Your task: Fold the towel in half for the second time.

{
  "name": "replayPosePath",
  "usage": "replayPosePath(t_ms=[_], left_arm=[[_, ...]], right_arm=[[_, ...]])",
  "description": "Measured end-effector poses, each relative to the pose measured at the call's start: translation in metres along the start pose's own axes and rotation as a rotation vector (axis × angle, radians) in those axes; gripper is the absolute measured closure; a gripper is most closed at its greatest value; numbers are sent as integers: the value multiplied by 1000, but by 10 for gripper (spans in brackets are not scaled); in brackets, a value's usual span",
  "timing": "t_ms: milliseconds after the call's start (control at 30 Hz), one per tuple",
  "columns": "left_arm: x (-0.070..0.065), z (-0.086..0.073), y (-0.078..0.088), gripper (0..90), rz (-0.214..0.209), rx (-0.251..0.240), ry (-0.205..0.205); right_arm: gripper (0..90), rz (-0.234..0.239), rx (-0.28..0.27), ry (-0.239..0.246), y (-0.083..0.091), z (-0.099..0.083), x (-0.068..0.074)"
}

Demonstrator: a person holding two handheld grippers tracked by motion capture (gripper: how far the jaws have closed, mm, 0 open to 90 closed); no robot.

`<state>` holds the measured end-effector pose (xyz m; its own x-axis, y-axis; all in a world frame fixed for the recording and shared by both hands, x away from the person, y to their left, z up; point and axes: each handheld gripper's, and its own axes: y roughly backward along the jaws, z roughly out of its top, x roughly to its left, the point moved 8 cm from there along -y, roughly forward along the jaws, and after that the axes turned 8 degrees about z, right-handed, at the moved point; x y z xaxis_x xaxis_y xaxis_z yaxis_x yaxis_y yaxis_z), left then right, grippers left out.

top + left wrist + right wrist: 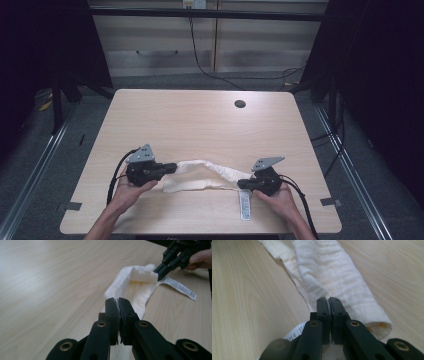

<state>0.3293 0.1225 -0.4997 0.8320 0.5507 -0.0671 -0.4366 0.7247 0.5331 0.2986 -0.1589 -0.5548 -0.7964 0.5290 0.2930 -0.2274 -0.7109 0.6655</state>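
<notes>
A white ribbed cloth (210, 170) lies bunched into a long roll near the table's front edge, stretched between my two grippers. My left gripper (172, 168) is shut on the cloth's left end; in the left gripper view the jaws (118, 300) stand pressed together, with the cloth (135, 280) running away beyond them. My right gripper (242, 184) is shut on the right end, and the cloth (329, 272) stretches ahead of its closed jaws (329, 300). A white care label (244, 205) hangs from that end and lies flat on the table. The right gripper (159, 273) also shows in the left gripper view.
The light wooden table (200, 120) has a round cable hole (240, 104) at the back right. Black cables trail from both grippers off the front edge. Dark curtains and metal floor rails flank the table.
</notes>
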Motion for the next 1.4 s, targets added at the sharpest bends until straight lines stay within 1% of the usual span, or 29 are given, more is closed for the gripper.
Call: replayPosePath(t_ms=[33,100,133,167,233,267,300,367,433,467,500,533,600,667,733,800,833,867,900,933,967,1000,1033,1067,1100,1133,1200,1367,1400], left_arm=[[0,0,0,869,0,0,0],[-3,-11,2,869,-5,25,-1],[-3,-11,2,869,-5,25,-1],[-6,-16,3,869,-21,35,5],[-11,-21,4,868,-31,49,-11],[-15,-25,3,868,-48,53,-14],[-17,-29,2,867,-45,70,-29],[-22,-36,0,868,-71,89,-16],[-25,-44,-3,868,-71,121,-33],[-25,-44,-3,868,-71,121,-33],[-23,-51,-6,868,-35,146,-56],[-21,-53,-7,867,-24,161,-66],[-17,-57,-8,867,-15,176,-67],[-16,-57,-8,868,-17,172,-58],[-11,-58,-8,868,5,167,-65],[-12,-58,-9,869,16,157,-65],[-11,-57,-11,869,30,163,-92],[-10,-56,-11,869,40,164,-98],[-10,-55,-14,869,39,153,-89],[-10,-55,-14,869,39,153,-89],[-9,-55,-14,869,45,157,-93],[-8,-54,-16,869,46,154,-83],[-7,-54,-17,862,30,150,-57],[-7,-54,-17,851,30,150,-57],[-8,-54,-16,823,-6,144,-6],[-8,-53,-15,787,-12,141,0],[-9,-54,-13,747,-13,144,-4],[-11,-51,-5,659,-41,118,34],[-11,-50,-4,648,-35,113,38]], right_arm=[[874,0,0,0,0,0,0],[875,5,-11,-7,0,0,0],[875,6,-11,-7,0,0,0],[874,3,-8,-6,0,0,0],[875,3,-11,-7,0,0,1],[874,2,-10,-6,0,-1,0],[874,5,-14,-7,0,-1,0],[875,5,-13,-8,0,-1,0],[874,5,-12,-5,0,-1,0],[874,5,-12,-5,0,-1,0],[874,4,-12,-3,0,-1,1],[874,-4,-6,0,0,-1,1],[874,-13,2,21,0,0,1],[874,-20,6,28,0,0,0],[874,-65,27,47,4,0,-4],[874,-71,24,49,5,0,-6],[874,-81,24,51,7,-1,-9],[874,-102,32,55,9,-1,-11],[874,-119,34,69,10,0,-12],[874,-119,34,69,10,0,-12],[873,-138,42,67,11,-1,-13],[872,-150,41,78,12,-1,-14],[864,-157,21,76,13,-1,-14],[864,-157,21,76,13,-1,-14],[811,-148,5,63,15,-1,-14],[789,-126,-4,58,17,-1,-12],[782,-122,-9,55,19,-1,-11],[729,-101,-33,45,27,-6,-4],[727,-97,-40,43,28,-7,-3]])
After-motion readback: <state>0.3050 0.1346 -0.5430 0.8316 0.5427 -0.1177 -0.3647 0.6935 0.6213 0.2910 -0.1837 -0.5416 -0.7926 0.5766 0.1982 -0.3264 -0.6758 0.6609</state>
